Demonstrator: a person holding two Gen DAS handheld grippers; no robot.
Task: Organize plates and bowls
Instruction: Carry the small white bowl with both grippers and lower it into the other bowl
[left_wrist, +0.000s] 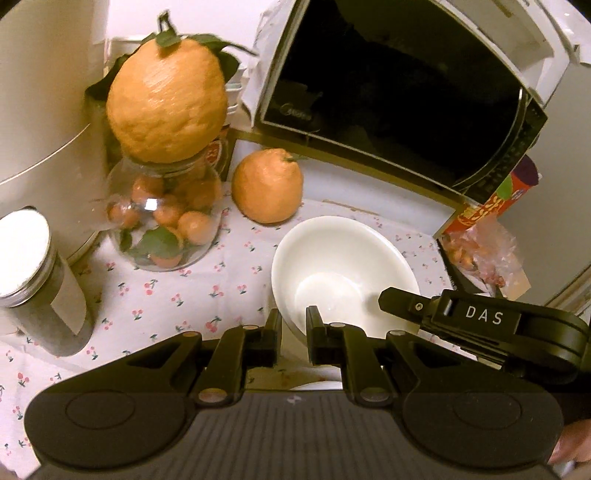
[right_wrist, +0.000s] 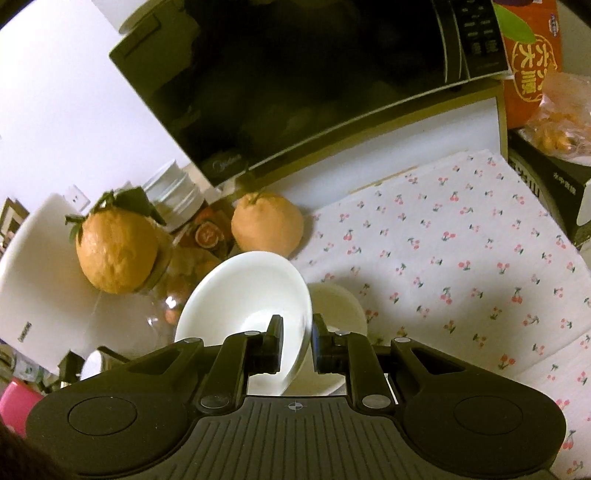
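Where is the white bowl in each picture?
Left wrist view: white bowl sits low and centre-right, both claws pinching its rim.
Right wrist view: white bowl tilted, low and centre-left, rim between this claw's fingers.
Shared landmark: the loose orange just behind it.

The left gripper (left_wrist: 294, 325) is angled downward, its jaws drawn nearly together and pinched on the near rim of a white bowl (left_wrist: 343, 258). The right gripper (right_wrist: 297, 332) is likewise tilted downward, jaws clamped on the same bowl's rim. A fingertip is glimpsed at the left view's lower right edge.
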